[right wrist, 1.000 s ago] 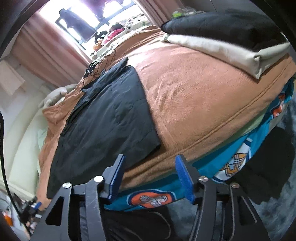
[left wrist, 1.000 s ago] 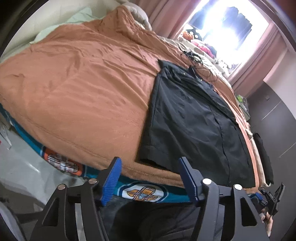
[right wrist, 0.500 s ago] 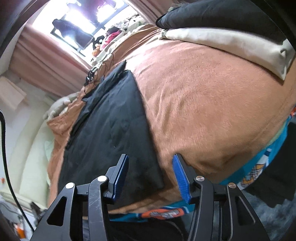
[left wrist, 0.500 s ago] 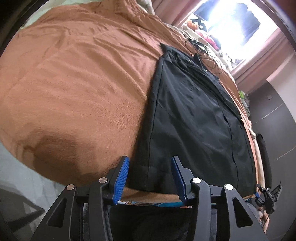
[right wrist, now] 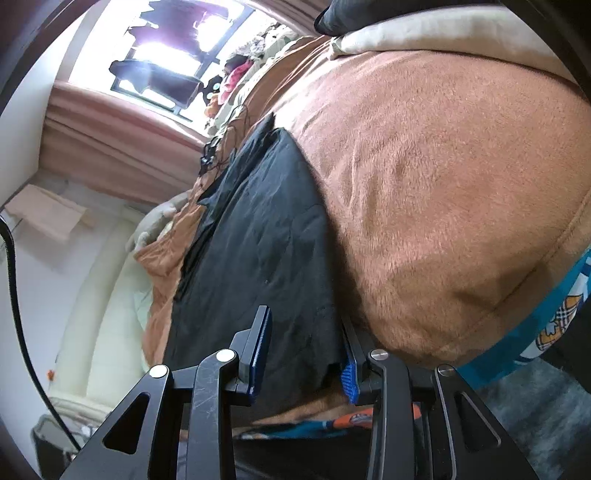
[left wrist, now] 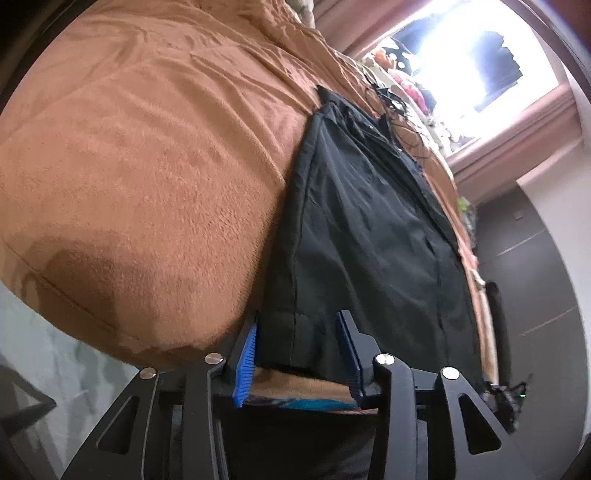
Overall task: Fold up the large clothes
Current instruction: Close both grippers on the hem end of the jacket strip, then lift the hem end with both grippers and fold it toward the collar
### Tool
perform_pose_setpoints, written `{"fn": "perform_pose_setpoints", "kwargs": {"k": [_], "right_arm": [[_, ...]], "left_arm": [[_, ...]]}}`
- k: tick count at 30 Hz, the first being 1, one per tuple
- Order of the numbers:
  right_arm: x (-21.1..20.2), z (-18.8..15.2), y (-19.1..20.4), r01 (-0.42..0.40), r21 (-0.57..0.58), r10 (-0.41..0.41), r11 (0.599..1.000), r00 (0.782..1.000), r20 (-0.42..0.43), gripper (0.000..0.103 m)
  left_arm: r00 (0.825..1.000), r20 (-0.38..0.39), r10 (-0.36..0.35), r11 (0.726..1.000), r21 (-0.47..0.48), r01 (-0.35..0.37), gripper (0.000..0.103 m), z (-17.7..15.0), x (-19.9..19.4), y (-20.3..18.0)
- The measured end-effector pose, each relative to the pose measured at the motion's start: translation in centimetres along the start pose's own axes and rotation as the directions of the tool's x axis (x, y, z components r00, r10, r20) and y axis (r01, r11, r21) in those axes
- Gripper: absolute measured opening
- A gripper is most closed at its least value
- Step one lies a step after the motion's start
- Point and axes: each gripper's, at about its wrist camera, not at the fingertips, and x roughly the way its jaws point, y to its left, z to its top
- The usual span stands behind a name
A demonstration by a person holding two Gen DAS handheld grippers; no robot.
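A black garment (left wrist: 369, 229) lies flat on the brown blanket (left wrist: 147, 166) of a bed, its hem at the near edge. My left gripper (left wrist: 299, 350) is open, with its blue pads on either side of the garment's near left hem corner. The same garment shows in the right wrist view (right wrist: 258, 240). My right gripper (right wrist: 306, 354) is open around the near right hem corner. The fingers stand apart and do not pinch the cloth.
Folded black and cream clothes (right wrist: 424, 29) are stacked on the bed at the right. Black cables (left wrist: 395, 107) lie beyond the garment's collar. A bright window with pink curtains (left wrist: 509, 122) is behind. A teal patterned sheet (right wrist: 546, 325) hangs at the bed's edge.
Both grippers have moved forward onto the bed edge, so the hem corners now sit between their fingers. The finger gaps have narrowed.
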Motion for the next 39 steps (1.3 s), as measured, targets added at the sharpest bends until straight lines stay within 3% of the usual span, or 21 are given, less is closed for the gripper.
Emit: {"fn": "perform_pose_setpoints", "kwargs": {"k": [8,14,16,19,20,21,28,39], "right_arm": [[1.2,0.9,0.5,0.049,0.015,-0.049,0.999,0.998,0.037,0.031],[1.6,0.9,0.1,0.081,0.009,-0.081,0.997,0.996,0.034,0.017],[1.6,1.0,0.0,0.092,0.018,-0.093,0.996,0.995,0.028,0.008],[1.3,1.3,0.8,0.092,0.019,-0.093,0.996,0.995,0.038,0.005],[0.9,1.3,1.4,0.092,0.007,-0.092,0.996,0.995,0.046,0.004],[0.6,1.4,1.7,0.089,-0.001,-0.089,0.996,0.995,0.052,0.004],[-3.2,1.9,6.5,0.029,-0.063,-0.022,0.998,0.995,0.099,0.004],[-10.3,-0.3,10.0,-0.070,-0.120,0.086,0.990,0.987,0.138,0.004]], "left_arm": [[1.000,0.011,0.025,0.999,-0.029,-0.024,0.035,1.1,1.4,-0.2],[0.999,0.024,-0.028,0.994,-0.104,0.030,0.034,0.0,1.0,0.8],[0.999,0.036,0.001,0.994,-0.109,0.003,0.021,0.1,1.2,0.7],[0.998,0.062,0.011,0.990,-0.138,-0.002,0.014,0.3,1.0,0.7],[0.996,0.084,0.012,0.990,-0.140,0.000,0.014,0.3,0.5,0.5],[0.995,0.100,0.011,0.991,-0.132,0.002,0.005,0.4,0.0,0.2],[0.987,0.158,-0.027,0.996,-0.083,0.040,0.003,1.2,-4.3,-1.7],[0.950,0.284,-0.127,0.988,-0.051,0.147,0.003,-0.1,-13.4,-4.2]]}}
